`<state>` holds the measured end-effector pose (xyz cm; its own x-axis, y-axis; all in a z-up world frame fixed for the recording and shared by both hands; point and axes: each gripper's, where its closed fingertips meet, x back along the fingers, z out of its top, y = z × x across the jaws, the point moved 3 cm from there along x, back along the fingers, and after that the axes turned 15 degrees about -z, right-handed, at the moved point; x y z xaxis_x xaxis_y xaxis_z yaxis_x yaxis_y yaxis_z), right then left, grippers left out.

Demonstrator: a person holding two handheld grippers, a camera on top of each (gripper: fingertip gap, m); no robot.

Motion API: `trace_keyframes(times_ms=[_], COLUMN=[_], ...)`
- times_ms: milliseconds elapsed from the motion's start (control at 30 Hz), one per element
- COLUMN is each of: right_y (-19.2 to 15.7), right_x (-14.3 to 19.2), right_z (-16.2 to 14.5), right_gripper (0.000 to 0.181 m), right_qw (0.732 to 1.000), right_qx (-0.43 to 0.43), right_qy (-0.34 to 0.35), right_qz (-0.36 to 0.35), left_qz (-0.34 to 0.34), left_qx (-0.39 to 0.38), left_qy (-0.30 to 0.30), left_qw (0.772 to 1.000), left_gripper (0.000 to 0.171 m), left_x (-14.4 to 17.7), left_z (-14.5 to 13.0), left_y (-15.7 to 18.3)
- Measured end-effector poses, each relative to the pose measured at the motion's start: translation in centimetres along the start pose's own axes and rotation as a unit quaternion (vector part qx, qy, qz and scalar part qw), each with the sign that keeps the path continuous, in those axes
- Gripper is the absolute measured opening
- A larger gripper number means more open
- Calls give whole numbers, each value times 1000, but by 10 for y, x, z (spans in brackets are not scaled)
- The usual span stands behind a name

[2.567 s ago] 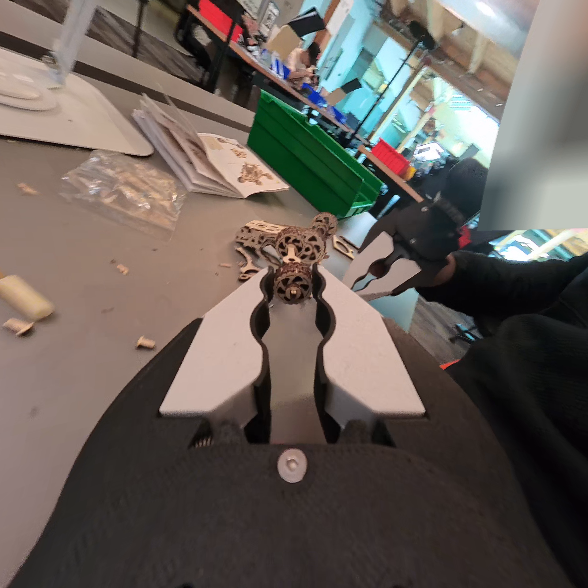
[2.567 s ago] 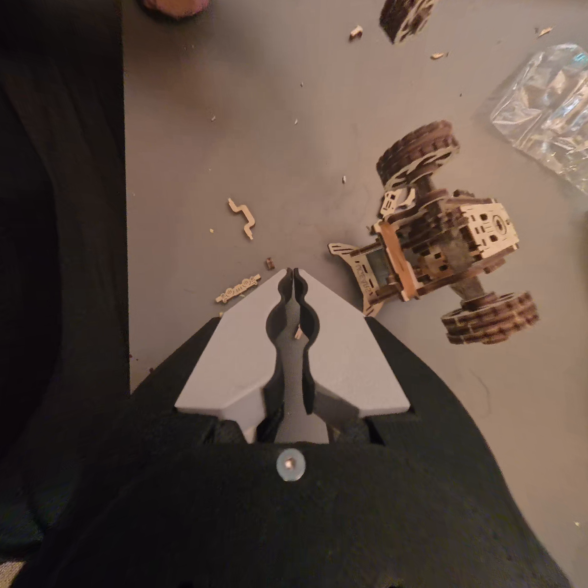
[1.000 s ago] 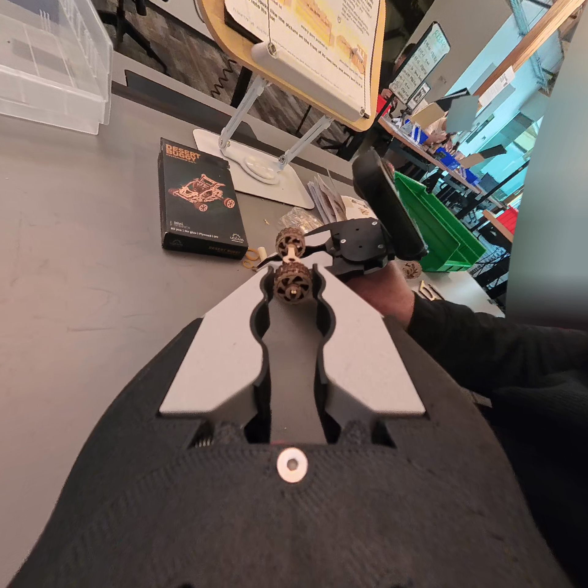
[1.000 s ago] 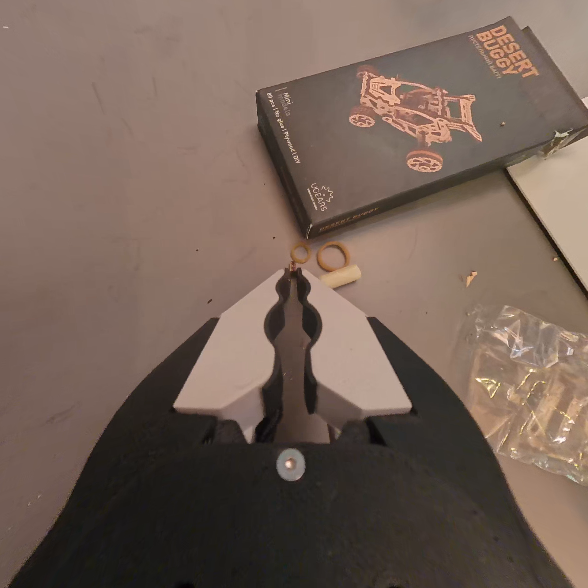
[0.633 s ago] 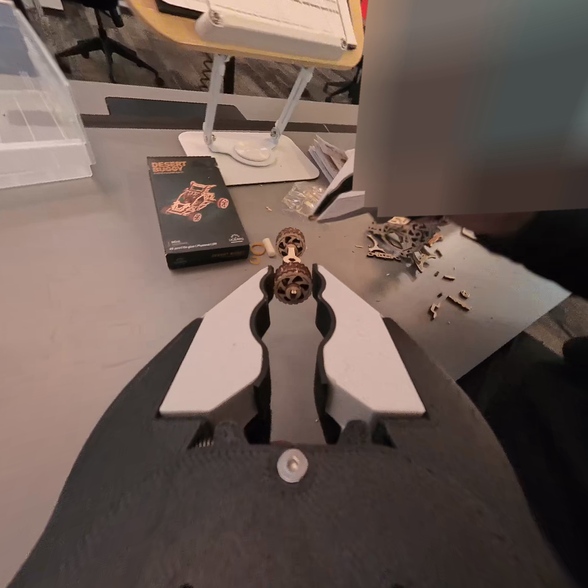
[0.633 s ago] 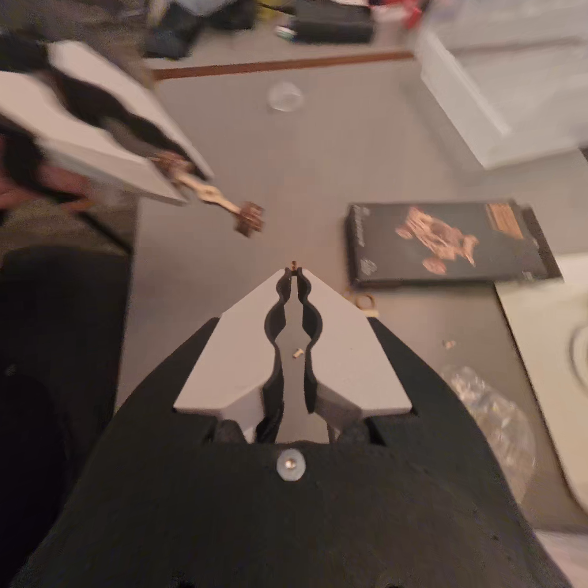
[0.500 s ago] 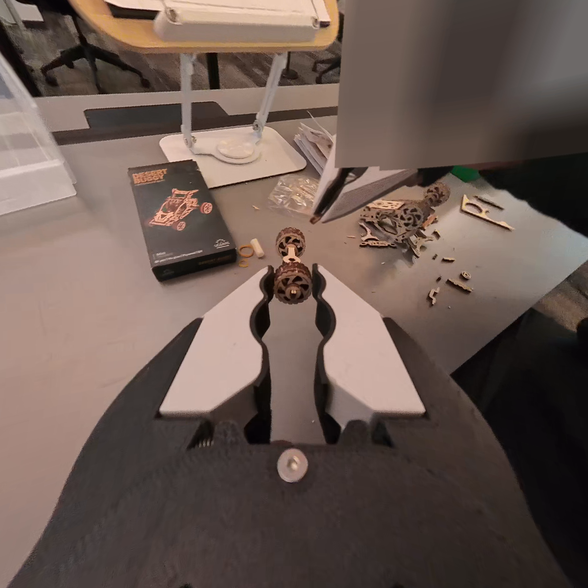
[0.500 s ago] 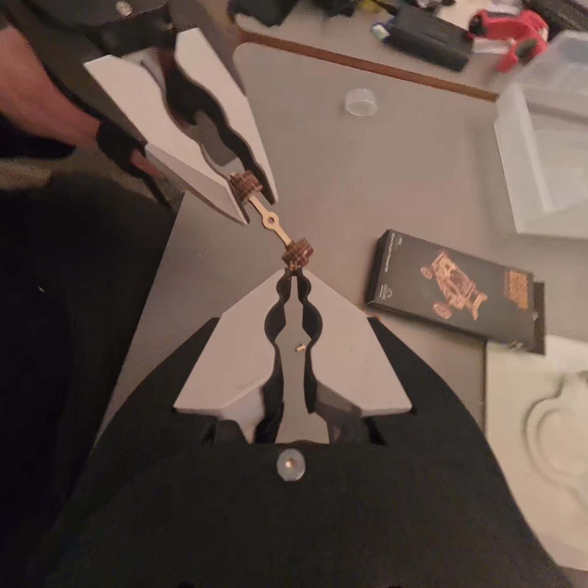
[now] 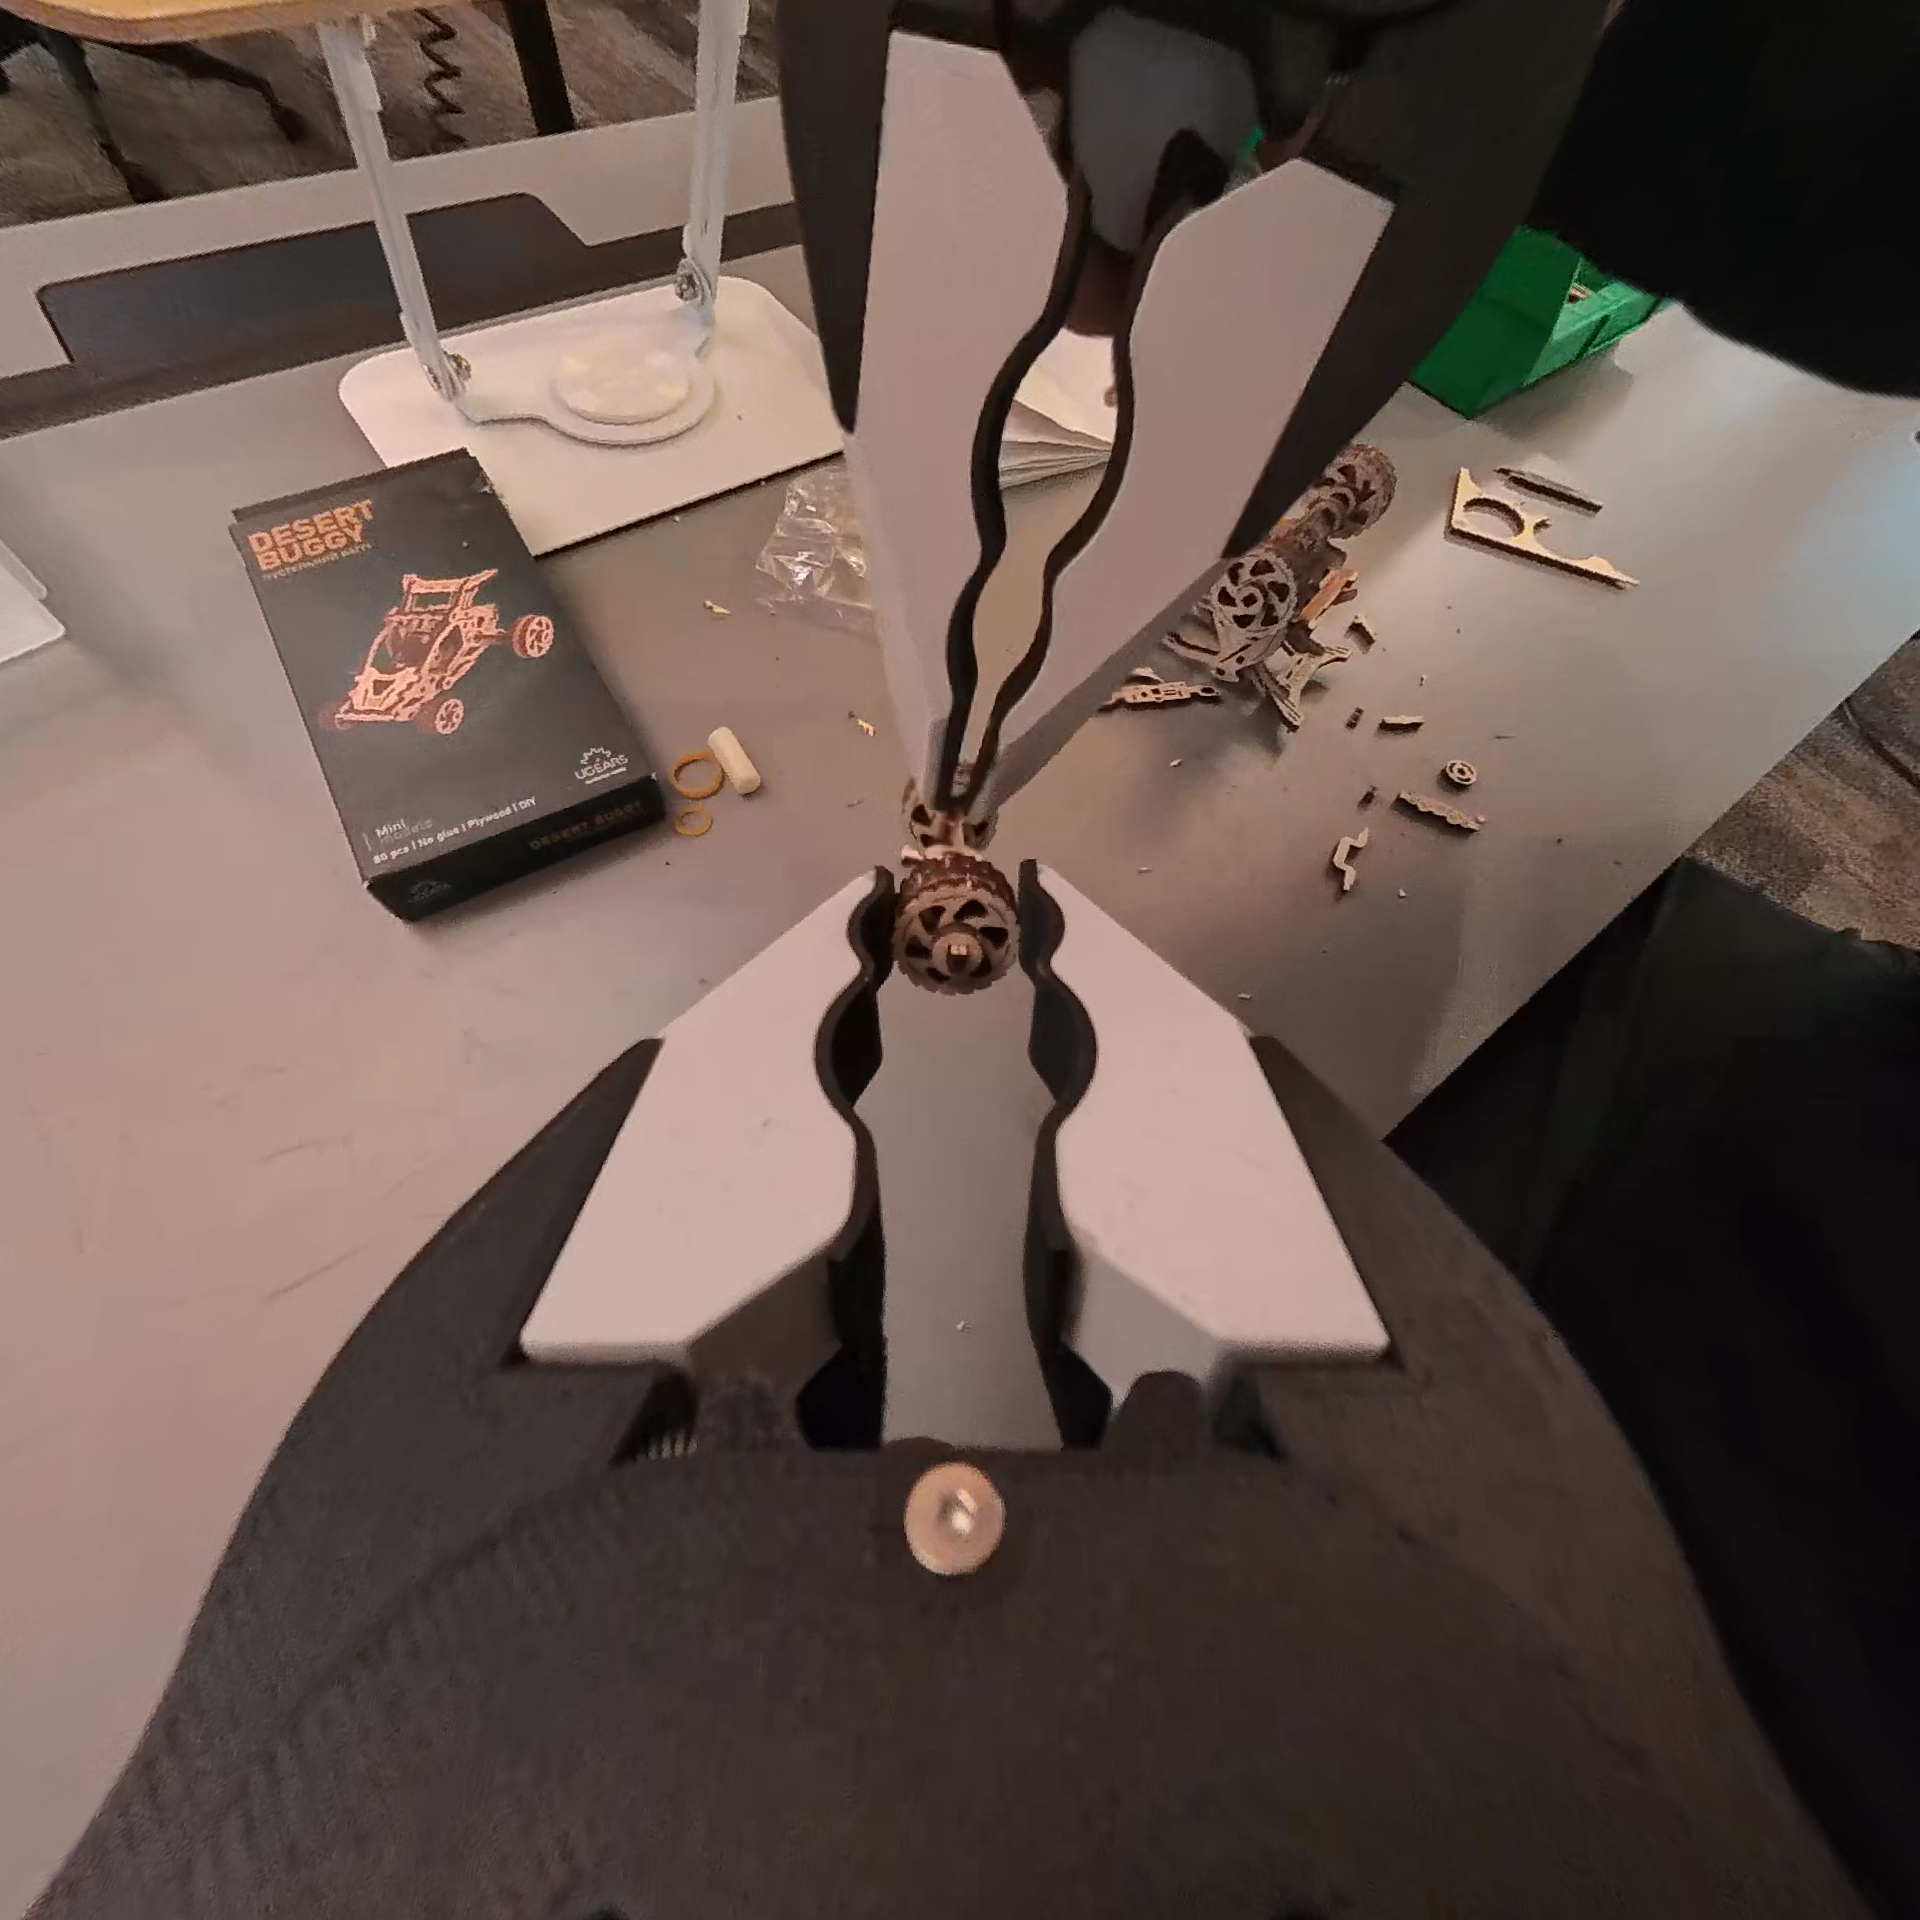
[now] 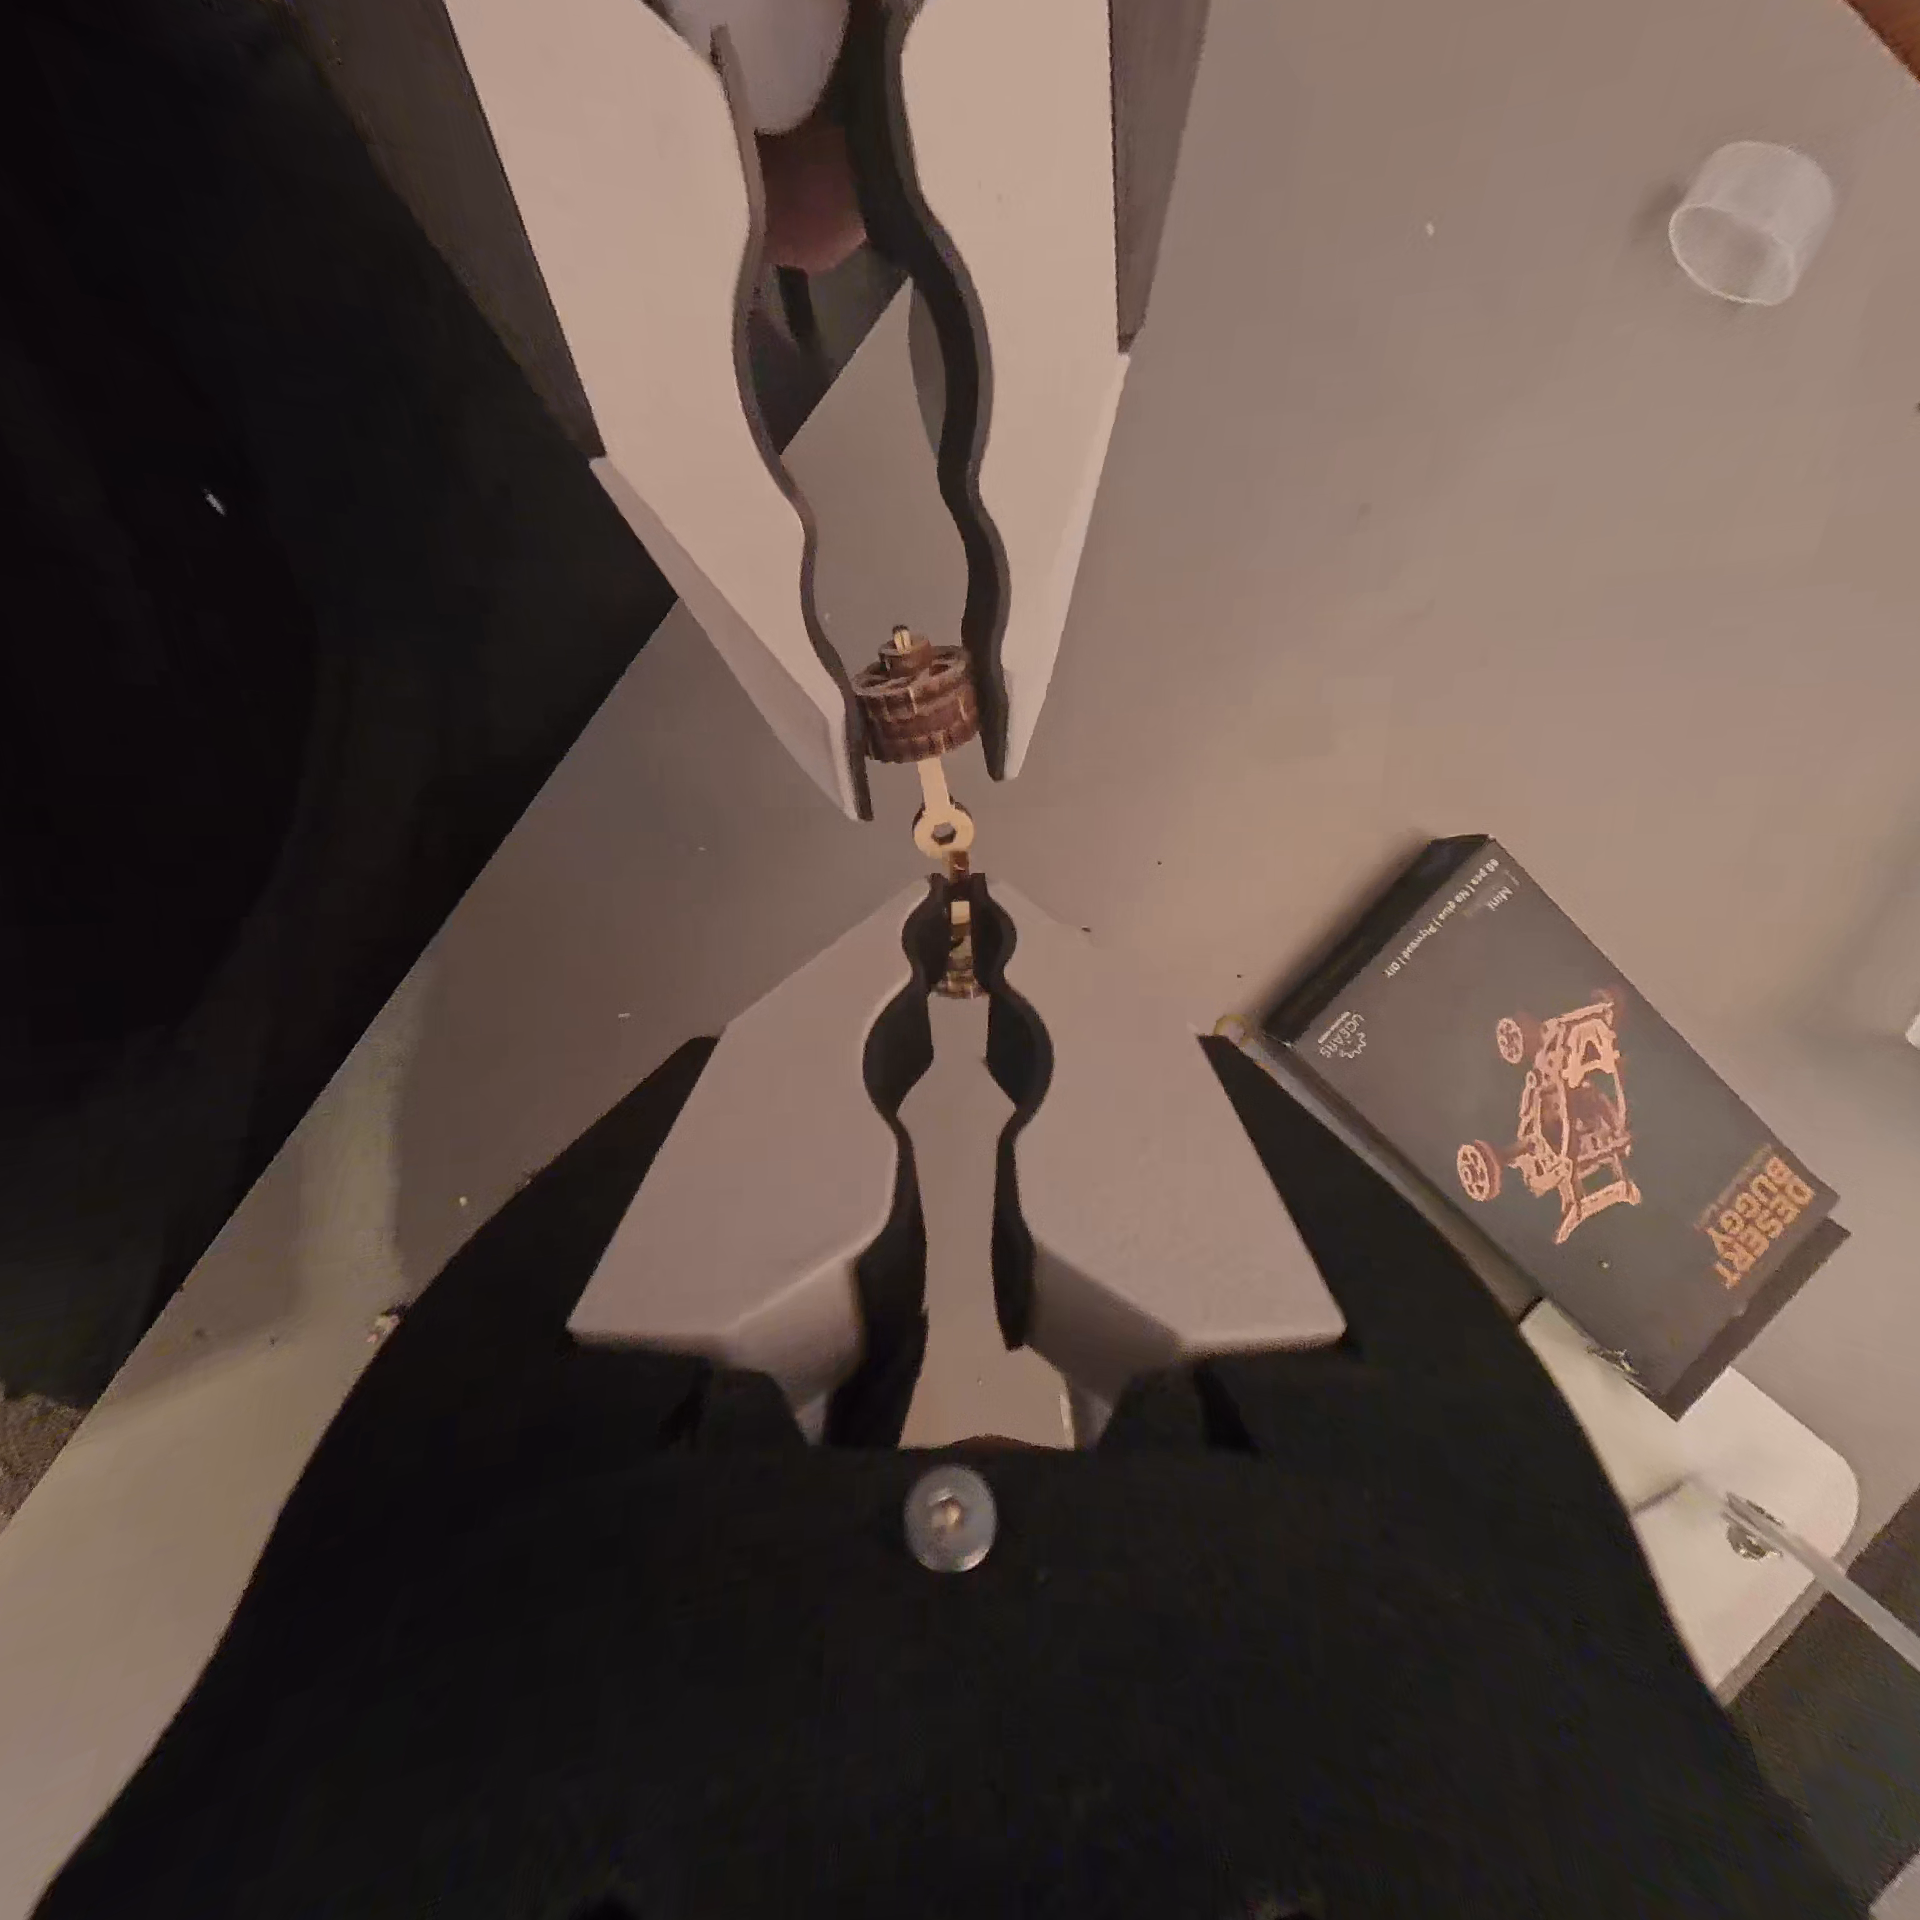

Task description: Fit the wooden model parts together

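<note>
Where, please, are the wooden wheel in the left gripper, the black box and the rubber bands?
wooden wheel (image 9: 954, 933), left wrist view, spoked face.
black box (image 9: 442, 675), left wrist view, printed top.
rubber bands (image 9: 696, 775), left wrist view, larger ring.

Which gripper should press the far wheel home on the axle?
Right: its tips already close around the axle beside the far wheel. The left gripper clamps the near wheel, so it likely serves better as anchor.

The left gripper (image 9: 954, 914) clamps a dark wooden toothed wheel (image 9: 954, 927); the right gripper (image 9: 961, 779) meets its far end above the grey table (image 9: 260, 987).
</note>
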<state>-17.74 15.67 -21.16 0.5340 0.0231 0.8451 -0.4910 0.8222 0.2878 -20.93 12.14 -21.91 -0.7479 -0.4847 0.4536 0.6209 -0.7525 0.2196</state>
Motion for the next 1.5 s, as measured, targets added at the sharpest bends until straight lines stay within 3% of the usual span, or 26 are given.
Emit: trace_keyframes(times_ms=[667,933,1200,1333,1500], right_y=[-8,-9,-8,-15,-26], right_x=[0,3,15,16,3], right_z=[3,6,12,1,-35], right_gripper=[0,0,0,0,0], right_qw=[997,998,997,996,988], right_qx=[64,60,-37,-76,-157], right_qy=[-35,-17,55,41,-8], right_qz=[29,33,35,23,-6], left_qz=[-7,-18,-67,-111,-157], left_qx=[-7,-3,25,51,99], left_qy=[-4,31,136,166,104], left_qw=[1000,999,988,979,977], left_gripper=[21,21,21,21,21], left_x=[-6,-3,8,-3,-41], left_z=[0,7,24,18,-7], left_y=[5,7,9,10,6])
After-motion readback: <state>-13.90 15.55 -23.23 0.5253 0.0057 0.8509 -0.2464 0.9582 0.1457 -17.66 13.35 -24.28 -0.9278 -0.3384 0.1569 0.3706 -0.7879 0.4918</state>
